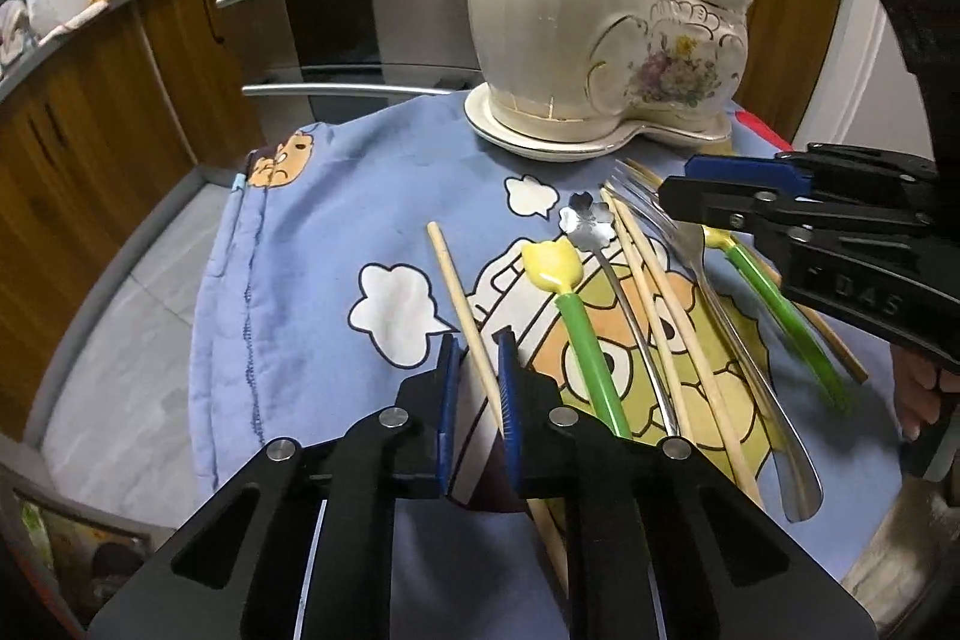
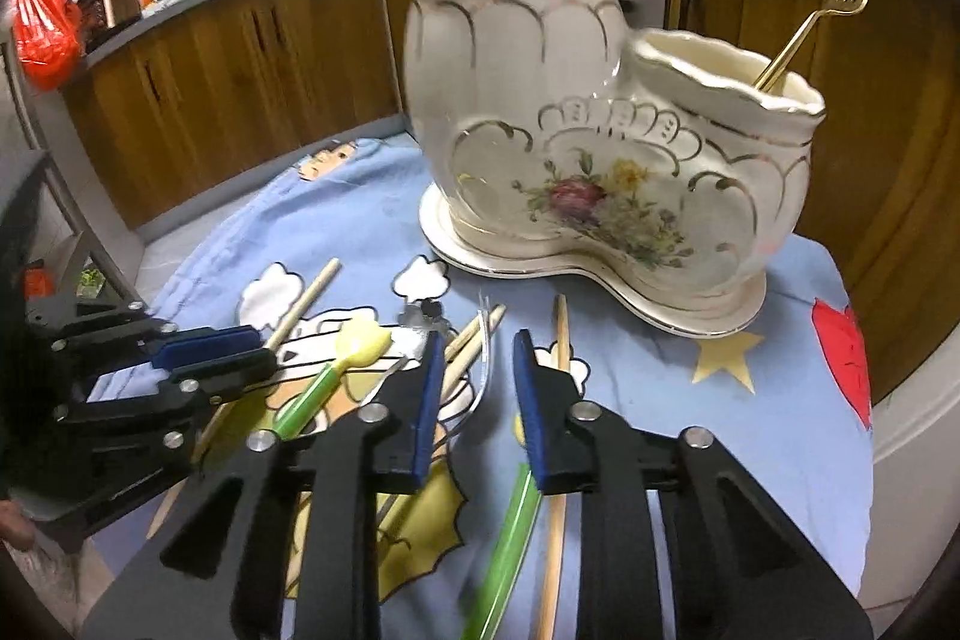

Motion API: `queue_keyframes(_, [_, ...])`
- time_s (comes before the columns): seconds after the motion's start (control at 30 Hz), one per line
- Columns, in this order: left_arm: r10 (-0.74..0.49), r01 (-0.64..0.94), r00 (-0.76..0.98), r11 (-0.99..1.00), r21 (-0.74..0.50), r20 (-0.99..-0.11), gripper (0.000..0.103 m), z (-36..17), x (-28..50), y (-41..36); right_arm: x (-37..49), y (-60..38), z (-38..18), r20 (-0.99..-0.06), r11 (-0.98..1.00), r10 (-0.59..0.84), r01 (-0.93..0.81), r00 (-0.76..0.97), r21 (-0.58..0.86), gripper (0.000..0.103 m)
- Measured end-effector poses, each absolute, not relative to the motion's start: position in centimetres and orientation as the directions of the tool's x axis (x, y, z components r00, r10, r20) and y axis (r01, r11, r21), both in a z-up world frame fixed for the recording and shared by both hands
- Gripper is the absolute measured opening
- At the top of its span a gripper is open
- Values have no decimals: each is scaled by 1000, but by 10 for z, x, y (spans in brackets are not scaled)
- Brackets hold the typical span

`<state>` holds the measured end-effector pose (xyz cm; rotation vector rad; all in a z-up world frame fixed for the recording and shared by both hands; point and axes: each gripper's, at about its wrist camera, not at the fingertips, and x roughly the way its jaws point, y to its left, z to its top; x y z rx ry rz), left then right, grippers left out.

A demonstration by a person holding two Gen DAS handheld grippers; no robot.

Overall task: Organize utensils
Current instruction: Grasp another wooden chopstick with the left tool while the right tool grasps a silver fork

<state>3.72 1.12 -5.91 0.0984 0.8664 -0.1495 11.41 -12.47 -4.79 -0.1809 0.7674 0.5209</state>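
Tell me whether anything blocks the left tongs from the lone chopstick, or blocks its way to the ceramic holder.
Nothing visible does. The left tongs are open, and the lone chopstick already runs between their fingers. Between it and the ceramic holder lies only bare blue cloth; the other utensils lie to the right.

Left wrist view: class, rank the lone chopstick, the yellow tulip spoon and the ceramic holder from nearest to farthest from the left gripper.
1. Lone chopstick: between the fingers of the left gripper.
2. Yellow tulip spoon: just ahead, to the right.
3. Ceramic holder: at the cloth's far end, on its saucer.
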Motion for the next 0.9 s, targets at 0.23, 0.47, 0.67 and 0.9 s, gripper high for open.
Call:
queue_keyframes(0.23, [-83,172,643,984,38,-761,14,-60,38,9,127,-120,-62,-750,864,356,-501,557,38,16])
queue_keyframes(0.47, [-69,170,652,984,56,-755,14,-61,39,6,133,-123,-62,-746,873,363,-483,559,63,4])
queue_keyframes(0.67, [-93,161,652,987,17,-752,5,-60,42,10,117,-130,-49,-699,872,375,-488,608,42,4])
queue_keyframes(0.9, [-138,158,683,987,-39,-718,5,-51,42,20,85,-155,-20,-575,869,419,-494,703,28,3])
